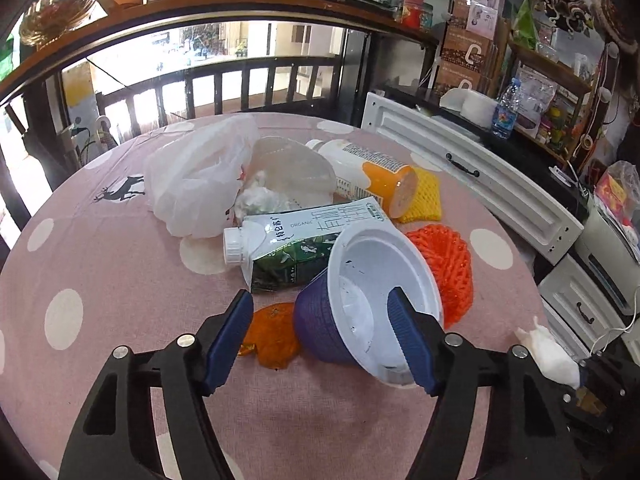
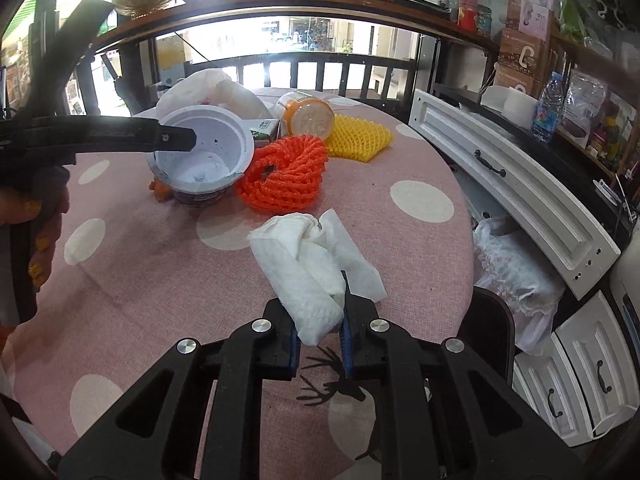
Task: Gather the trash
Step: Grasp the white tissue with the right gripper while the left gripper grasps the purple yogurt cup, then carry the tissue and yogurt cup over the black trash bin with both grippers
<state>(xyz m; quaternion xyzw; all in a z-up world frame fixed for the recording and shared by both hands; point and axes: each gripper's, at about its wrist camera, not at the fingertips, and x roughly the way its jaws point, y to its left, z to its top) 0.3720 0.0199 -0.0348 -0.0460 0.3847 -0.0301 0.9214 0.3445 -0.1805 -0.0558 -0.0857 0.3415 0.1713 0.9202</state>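
Right gripper (image 2: 320, 320) pitched down toward the table, jaws closed down to a narrow gap and pinching a crumpled white tissue (image 2: 308, 268) between the blue pads. Left gripper (image 1: 320, 332) also angled down, jaws spread wide, straddling the wall of a purple cup (image 1: 340, 320): right finger inside the cup, left finger outside, pads not clearly pressing. In the right wrist view, a hand (image 2: 38, 224) wraps the left gripper's handle at the left edge.

"ORGANIC" in small print on the green-and-white carton (image 1: 304, 248); other labels illegible.
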